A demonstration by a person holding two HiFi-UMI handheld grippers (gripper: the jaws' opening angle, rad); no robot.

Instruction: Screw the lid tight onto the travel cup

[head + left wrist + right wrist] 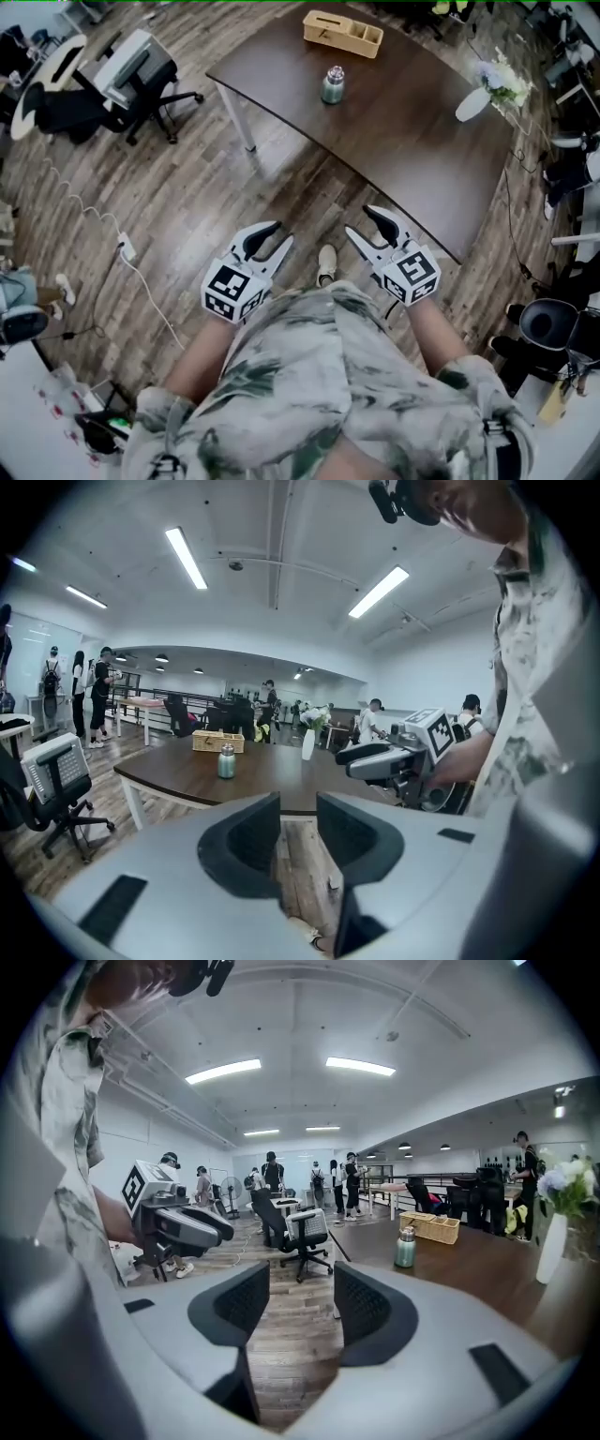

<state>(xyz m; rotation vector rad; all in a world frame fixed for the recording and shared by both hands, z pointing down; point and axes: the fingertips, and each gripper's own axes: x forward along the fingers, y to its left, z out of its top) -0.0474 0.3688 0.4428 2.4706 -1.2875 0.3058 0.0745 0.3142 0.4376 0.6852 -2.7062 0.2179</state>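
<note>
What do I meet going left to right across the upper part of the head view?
First the office chair → travel cup → white vase with flowers. The wooden box overlaps the cup's position across the picture, so it is left out.

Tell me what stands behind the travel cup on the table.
A tan box stands behind the travel cup, apart from it. Its inside is hidden.
</note>
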